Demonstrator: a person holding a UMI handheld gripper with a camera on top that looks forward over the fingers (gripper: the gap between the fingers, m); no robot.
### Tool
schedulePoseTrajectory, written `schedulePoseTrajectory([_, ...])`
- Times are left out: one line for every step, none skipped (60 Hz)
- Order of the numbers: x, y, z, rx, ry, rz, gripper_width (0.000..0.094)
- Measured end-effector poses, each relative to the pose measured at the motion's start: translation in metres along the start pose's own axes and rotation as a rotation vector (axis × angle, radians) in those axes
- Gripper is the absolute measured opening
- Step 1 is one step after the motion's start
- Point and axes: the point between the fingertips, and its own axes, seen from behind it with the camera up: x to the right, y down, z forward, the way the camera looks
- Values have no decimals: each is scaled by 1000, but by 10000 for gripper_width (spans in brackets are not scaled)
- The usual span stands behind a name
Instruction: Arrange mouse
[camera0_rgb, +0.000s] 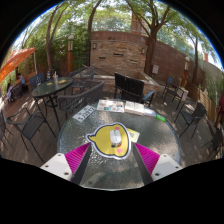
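A white mouse (116, 136) lies on a yellow character-shaped mouse pad (108, 140) on a round glass table (120, 165). My gripper (112, 160) hovers just short of the pad, its two fingers spread wide to either side. The left pink pad (76, 156) and the right pink pad (147, 155) flank the near edge of the mouse pad without touching it. Nothing is held between the fingers. The mouse sits just ahead of them.
Papers or a magazine (125, 107) lie on the far part of the table. Metal patio chairs (80, 98) and another table (50, 88) stand to the left, more chairs (186, 112) to the right. A brick wall (118, 50) and trees rise behind.
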Motion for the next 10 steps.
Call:
schedulePoseTrajectory([0, 1, -1, -2, -1, 0, 855])
schedulePoseTrajectory([0, 3, -2, -4, -2, 0, 855])
schedulePoseTrajectory([0, 4, -3, -5, -3, 0, 855])
schedulePoseTrajectory([0, 4, -4, -5, -3, 1, 855])
schedulePoseTrajectory([0, 5, -5, -5, -4, 0, 855])
schedulePoseTrajectory([-1, 5, -6, -3, -6, -1, 856])
schedulePoseTrajectory([-1, 4, -7, -1, -7, -2, 854])
schedulePoseTrajectory([-3, 4, -9, 0, -8, -4, 855])
schedulePoseTrajectory([-4, 3, -9, 2, -8, -5, 857])
schedulePoseTrajectory([-4, 2, -9, 3, -8, -7, 855])
